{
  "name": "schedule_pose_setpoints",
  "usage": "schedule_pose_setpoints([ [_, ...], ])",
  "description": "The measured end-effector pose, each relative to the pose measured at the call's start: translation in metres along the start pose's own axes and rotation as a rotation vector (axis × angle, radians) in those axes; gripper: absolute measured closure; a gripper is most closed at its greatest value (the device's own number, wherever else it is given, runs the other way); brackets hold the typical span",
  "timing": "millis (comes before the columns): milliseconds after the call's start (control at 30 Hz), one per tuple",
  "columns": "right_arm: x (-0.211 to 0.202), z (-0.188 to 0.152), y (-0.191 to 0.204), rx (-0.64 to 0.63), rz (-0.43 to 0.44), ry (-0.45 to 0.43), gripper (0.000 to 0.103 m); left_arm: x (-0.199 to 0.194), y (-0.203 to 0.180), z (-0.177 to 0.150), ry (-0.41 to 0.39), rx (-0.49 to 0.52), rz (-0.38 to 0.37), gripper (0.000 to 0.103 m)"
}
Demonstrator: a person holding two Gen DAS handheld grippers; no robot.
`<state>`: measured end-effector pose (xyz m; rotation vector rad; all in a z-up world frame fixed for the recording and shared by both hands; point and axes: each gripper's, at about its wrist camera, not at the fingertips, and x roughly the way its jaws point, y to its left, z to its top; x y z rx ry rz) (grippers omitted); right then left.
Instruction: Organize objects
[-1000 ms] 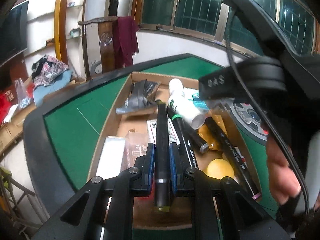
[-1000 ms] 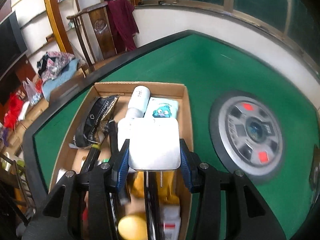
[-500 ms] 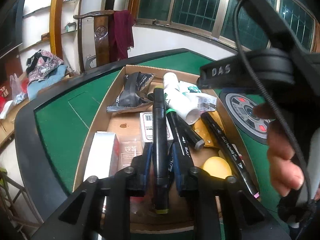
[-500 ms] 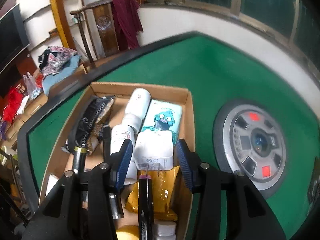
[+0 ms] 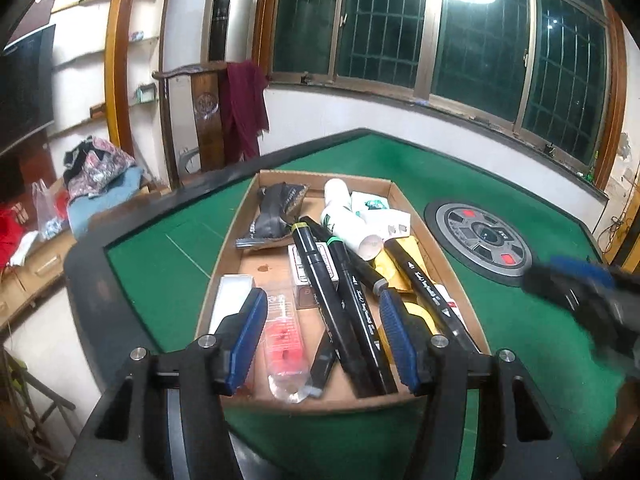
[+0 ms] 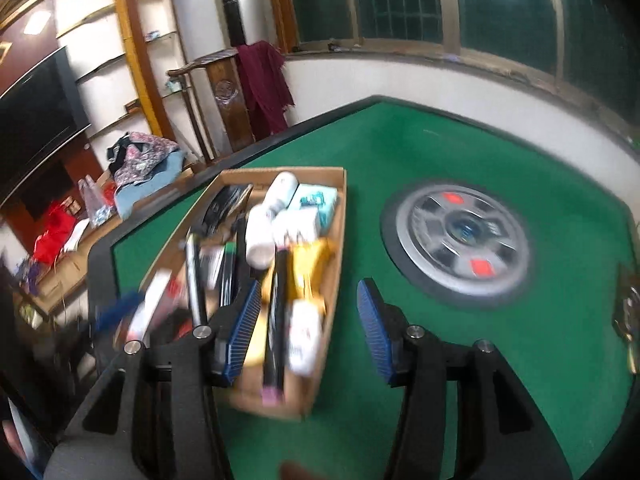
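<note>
My left fingers (image 5: 322, 336) are opening over the cardboard box (image 5: 404, 196) on the green table (image 5: 168, 256), nothing pinched; the black markers (image 5: 324, 292) lie loose inside. My right fingers (image 6: 308, 332) are opening, empty. Risk: they clip the box wall and shove it.

Green felt table (image 5: 168, 256) with a black padded rim. On it, toward the near left, an open cardboard tray (image 5: 234, 236) packed with markers, bottles and packets. Right of the tray, apart from it, a round grey dial plate (image 5: 480, 238) set in the felt.
</note>
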<state>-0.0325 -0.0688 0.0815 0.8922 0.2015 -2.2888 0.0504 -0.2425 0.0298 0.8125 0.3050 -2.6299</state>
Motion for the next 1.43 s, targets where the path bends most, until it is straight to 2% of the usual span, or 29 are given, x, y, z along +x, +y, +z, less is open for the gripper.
schedule_pose_setpoints([
  [100, -0.018, -0.022, 0.002, -0.021, 0.014, -0.031, 0.054, -0.009, -0.002, -0.002, -0.027, 0.001, 0.023, 0.049],
  [133, -0.022, -0.027, 0.005, -0.032, 0.025, -0.034, 0.054, -0.011, -0.003, -0.002, -0.035, -0.002, 0.020, 0.043],
  [167, -0.023, -0.028, 0.006, -0.043, 0.024, -0.043, 0.054, -0.014, -0.004, -0.002, -0.046, -0.004, 0.023, 0.039],
  [267, -0.031, -0.032, 0.016, -0.084, -0.011, -0.090, 0.054, -0.025, -0.011, -0.003, -0.110, 0.037, 0.094, 0.037],
  [367, -0.035, -0.033, 0.021, -0.100, -0.020, -0.115, 0.054, -0.033, -0.014, -0.005, -0.131, 0.057, 0.089, 0.029],
  [433, -0.036, -0.034, 0.023, -0.106, -0.020, -0.118, 0.054, -0.035, -0.015, -0.005, -0.134, 0.067, 0.097, 0.028],
  [967, -0.035, -0.041, 0.033, -0.124, -0.029, -0.124, 0.054, -0.036, 0.004, -0.012, -0.126, 0.038, 0.159, 0.028],
  [1133, -0.034, -0.043, 0.034, -0.128, -0.028, -0.123, 0.054, -0.036, 0.011, -0.012, -0.125, 0.029, 0.193, 0.028],
  [1267, -0.034, -0.044, 0.034, -0.126, -0.030, -0.121, 0.054, -0.033, 0.015, -0.011, -0.099, 0.020, 0.252, 0.028],
  [1367, -0.033, -0.045, 0.033, -0.126, -0.031, -0.118, 0.054, -0.033, 0.014, -0.014, -0.113, 0.041, 0.282, 0.028],
  [1433, -0.032, -0.045, 0.033, -0.126, -0.031, -0.117, 0.054, -0.034, 0.015, -0.015, -0.116, 0.044, 0.279, 0.028],
])
